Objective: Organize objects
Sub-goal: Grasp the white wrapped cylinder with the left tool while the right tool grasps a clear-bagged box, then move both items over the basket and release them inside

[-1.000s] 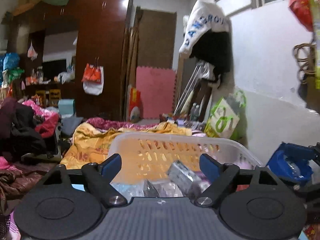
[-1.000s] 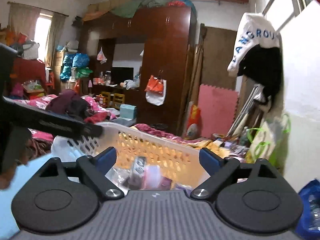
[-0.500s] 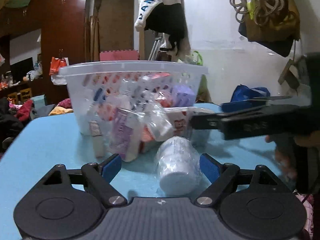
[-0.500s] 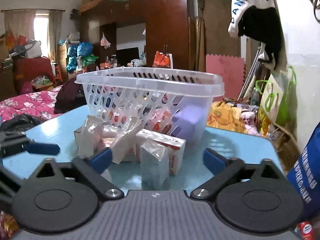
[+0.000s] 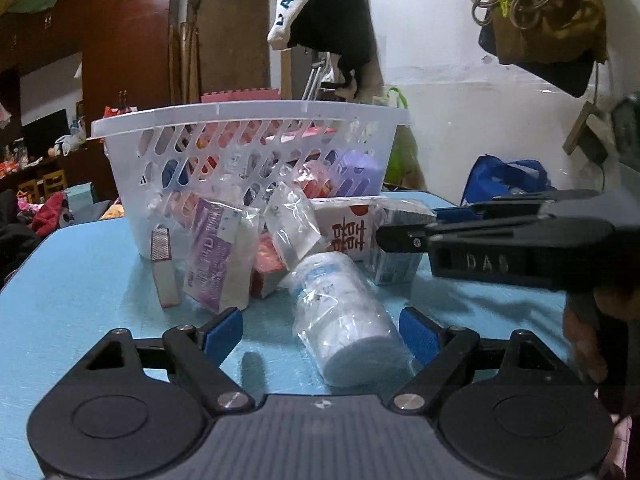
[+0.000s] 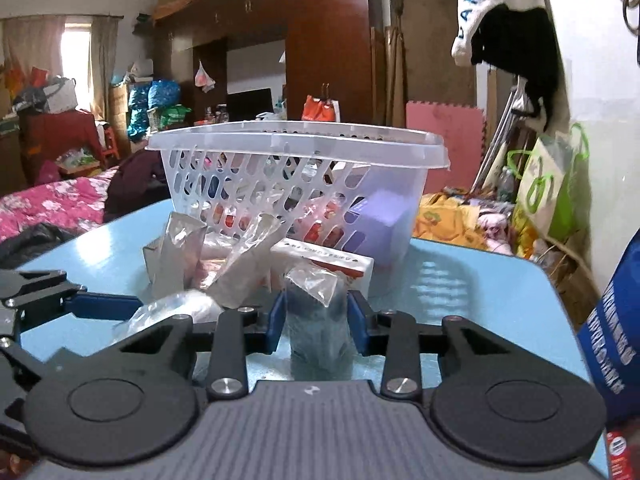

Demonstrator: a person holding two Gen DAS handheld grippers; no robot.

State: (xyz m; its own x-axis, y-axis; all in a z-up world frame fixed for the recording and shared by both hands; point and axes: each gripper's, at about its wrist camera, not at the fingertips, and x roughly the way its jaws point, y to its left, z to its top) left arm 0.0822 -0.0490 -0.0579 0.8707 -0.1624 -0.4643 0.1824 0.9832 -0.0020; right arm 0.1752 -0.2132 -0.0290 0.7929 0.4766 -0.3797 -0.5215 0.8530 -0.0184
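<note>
Packets and boxes lie heaped on the blue surface (image 5: 72,280) right against the near wall of the white basket (image 5: 248,120), and more are already inside it. Right tongs (image 6: 314,322) are clenched on a small dark wrapped pack (image 6: 316,320) at the front of the heap, blue pads pressed on both its sides, crinkled plastic sticking up above them. In the left view the same pack (image 5: 394,264) sits just right of the basket's front pile, with the right tongs (image 5: 404,236) coming in from the side. Left tongs (image 5: 322,334) are released, jaws wide, straddling a wrapped white roll (image 5: 344,316) without touching it.

The step in hand looks like lifting that pack and carrying it over the basket rim. To do it well, I'd say: keep the squeeze firm, since slick film can slip; rise straight up before moving forward, so the red-lettered box (image 6: 324,262) just behind, which may touch it, isn't dragged; clear the rim fully before letting go.

The pack stands upright, long axis vertical, loose wrapper end up, its base on the surface. The roll lies on its side, long axis running from the left tongs toward the basket, flat end facing the camera, so its curved sides face the open pads for a later grasp.
</note>
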